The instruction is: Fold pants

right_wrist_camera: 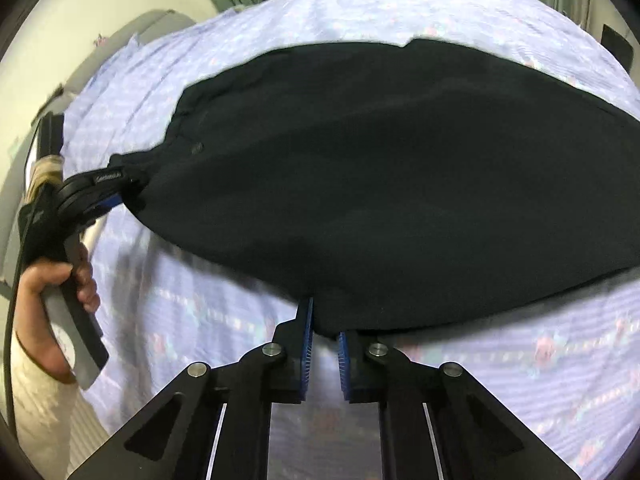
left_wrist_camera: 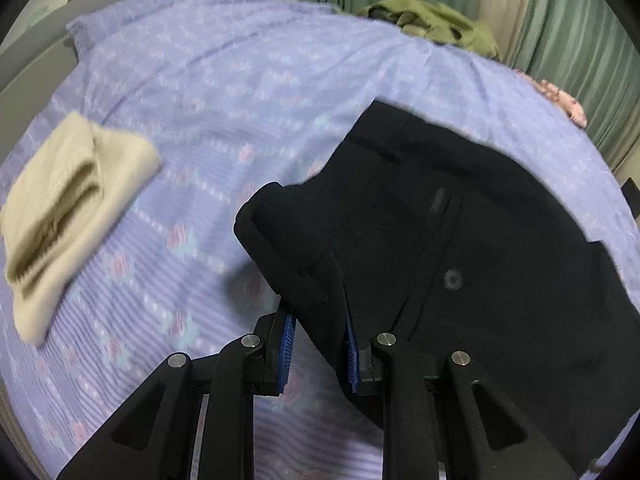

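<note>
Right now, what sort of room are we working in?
Most likely a bedroom: a lilac patterned bedsheet under the black pants, green curtains behind, folded beige clothing set aside.

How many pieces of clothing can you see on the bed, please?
3: the black pants in the middle, a folded beige garment at the left, a crumpled olive garment at the far edge. A pink fabric there is unclear.
</note>
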